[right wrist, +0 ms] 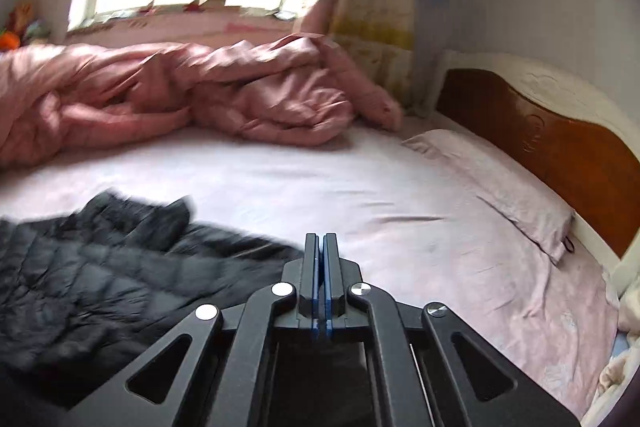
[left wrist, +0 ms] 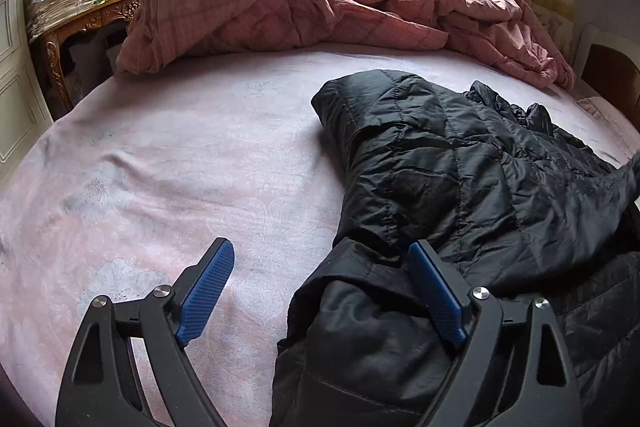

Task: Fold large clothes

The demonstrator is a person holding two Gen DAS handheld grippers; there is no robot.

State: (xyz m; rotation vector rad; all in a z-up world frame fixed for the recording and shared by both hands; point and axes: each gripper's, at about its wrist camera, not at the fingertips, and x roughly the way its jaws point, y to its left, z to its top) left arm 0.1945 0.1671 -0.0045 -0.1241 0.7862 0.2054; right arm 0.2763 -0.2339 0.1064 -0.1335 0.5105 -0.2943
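left gripper point(left wrist: 320, 291): spread over jacket point(left wrist: 460, 163) edge, gripping nothing | right gripper point(right wrist: 320, 247): pressed together, empty | jacket cut off right, blurred | bed point(left wrist: 180, 167)

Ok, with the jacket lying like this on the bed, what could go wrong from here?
1. The left gripper is open with only a bunched edge of the black jacket between its fingers; closing now may catch several layers and drag the fold.
2. The right gripper is shut with nothing visible between its fingers, so it has no hold on the jacket.
3. The slick jacket may slide on the sheet.
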